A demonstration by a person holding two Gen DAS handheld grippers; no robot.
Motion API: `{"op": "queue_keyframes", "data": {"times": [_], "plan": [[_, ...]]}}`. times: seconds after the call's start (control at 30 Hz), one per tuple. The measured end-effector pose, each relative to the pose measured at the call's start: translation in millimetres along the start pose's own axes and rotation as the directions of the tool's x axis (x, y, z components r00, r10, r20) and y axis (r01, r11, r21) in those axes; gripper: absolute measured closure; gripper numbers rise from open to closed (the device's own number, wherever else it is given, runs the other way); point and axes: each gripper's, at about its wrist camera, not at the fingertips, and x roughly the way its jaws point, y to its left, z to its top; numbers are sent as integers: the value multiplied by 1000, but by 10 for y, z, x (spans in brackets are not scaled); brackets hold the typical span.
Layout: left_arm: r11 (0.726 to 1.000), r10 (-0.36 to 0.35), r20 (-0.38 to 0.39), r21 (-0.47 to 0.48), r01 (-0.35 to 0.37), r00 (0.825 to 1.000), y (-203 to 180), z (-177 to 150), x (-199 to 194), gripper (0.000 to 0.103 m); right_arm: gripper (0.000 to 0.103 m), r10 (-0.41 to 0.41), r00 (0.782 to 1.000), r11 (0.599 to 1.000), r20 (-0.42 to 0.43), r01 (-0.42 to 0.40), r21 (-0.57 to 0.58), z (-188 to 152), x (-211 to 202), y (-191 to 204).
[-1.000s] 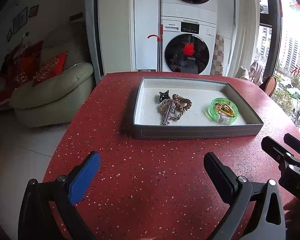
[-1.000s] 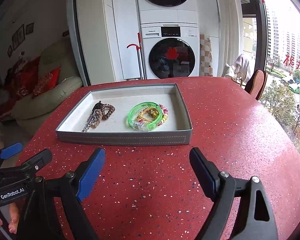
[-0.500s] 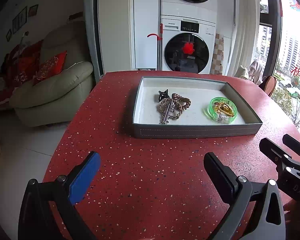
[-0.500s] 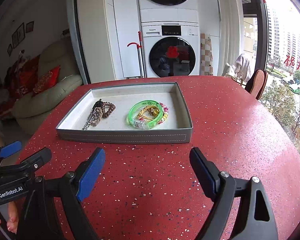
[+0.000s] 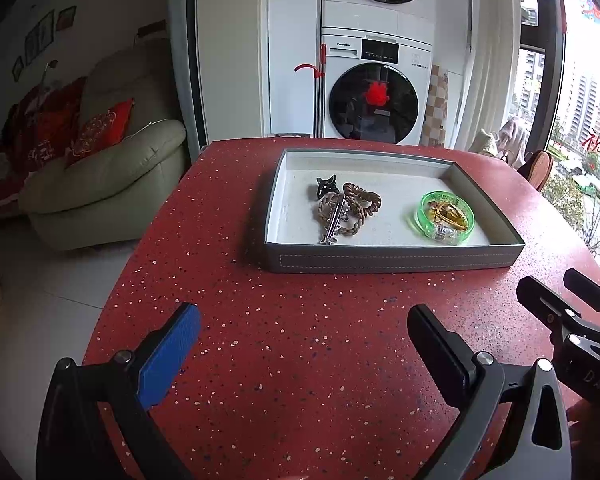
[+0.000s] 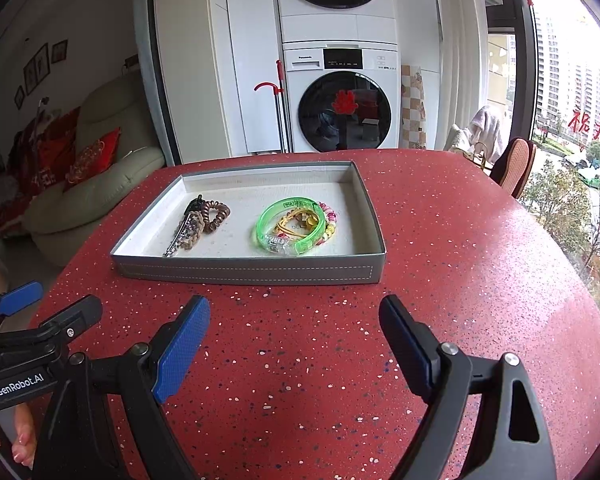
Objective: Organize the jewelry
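A grey tray sits on the red speckled table. Inside it, on the left, lie brown hair ties, a silver hair clip and a small black claw clip. On the right lies a green bangle around gold and beaded bracelets. My left gripper is open and empty above the table, short of the tray. My right gripper is open and empty, also short of the tray.
The red table ends at a rounded edge on the left, with a beige sofa beyond. Stacked washing machines stand behind the table. A chair back stands at the far right.
Both grippers have drifted slightly, so the tray shifts a little in view. Both stay open and empty.
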Motion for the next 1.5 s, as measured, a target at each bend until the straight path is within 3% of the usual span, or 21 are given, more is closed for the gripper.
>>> {"op": "queue_keyframes", "data": {"times": [0.13,0.2,1.5], "plan": [[1000,-1,-1,-2,1,1000,3,-1,1,0,14,1,1000,1000,0,-1,-1,1,0,1],[1000,-1,-2,1,1,1000,-4,-1,4,0,0,0,1000,1000,-3,0,0,-8,8,1],[1000,6,-10,5,-6,1000,-16,-7,6,0,0,9,1000,1000,-15,-9,-2,-10,8,19]]}}
